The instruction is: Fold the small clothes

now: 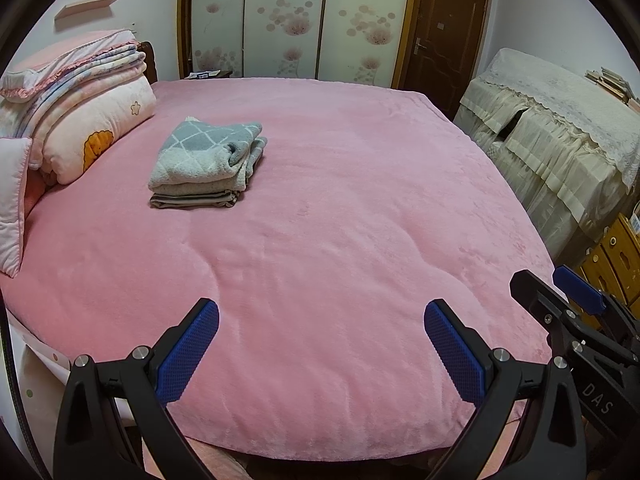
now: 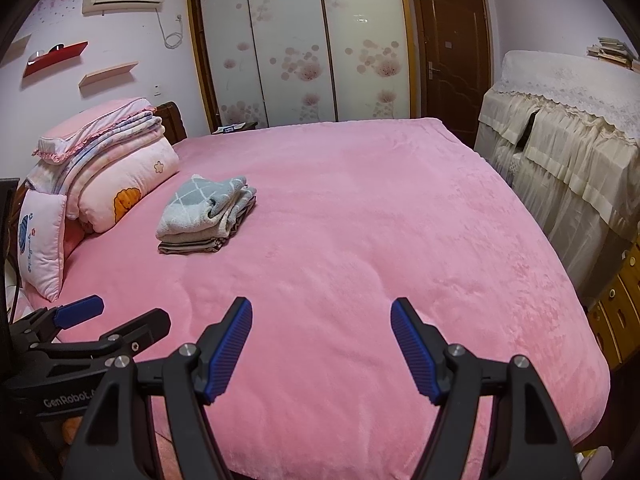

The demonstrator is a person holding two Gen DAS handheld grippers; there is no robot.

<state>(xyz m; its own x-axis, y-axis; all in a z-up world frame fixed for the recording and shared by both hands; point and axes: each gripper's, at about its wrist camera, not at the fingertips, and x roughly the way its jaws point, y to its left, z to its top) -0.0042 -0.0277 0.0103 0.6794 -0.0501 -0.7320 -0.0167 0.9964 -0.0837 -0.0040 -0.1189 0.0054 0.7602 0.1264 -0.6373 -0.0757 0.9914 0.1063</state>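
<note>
Your left gripper [image 1: 321, 346] hovers over the near edge of the bed [image 1: 340, 240], jaws spread wide with nothing between them. Your right gripper [image 2: 321, 346] sits just beside it at about the same height, jaws also wide apart and empty. Each one shows at the edge of the other's view: the right gripper low at the right of the left wrist view, the left gripper low at the left of the right wrist view.

The folded clothes [image 1: 208, 164] lie in a small stack well ahead of both sets of jaws and off to their left, a grey diamond-pattern piece on top and a striped one at the bottom. Farther left of the stack a pile of bedding [image 1: 80, 112] rests at the head of the bed, with a pillow [image 2: 42, 236] leaning against it.

Straight ahead past the bed stands a flowered wardrobe [image 2: 296, 48], with a brown door [image 2: 452, 56] to its right. A lace-covered piece of furniture [image 2: 568, 128] runs along the right side; what is under the cover you cannot tell. The fisheye rim cuts off the room's corners.
</note>
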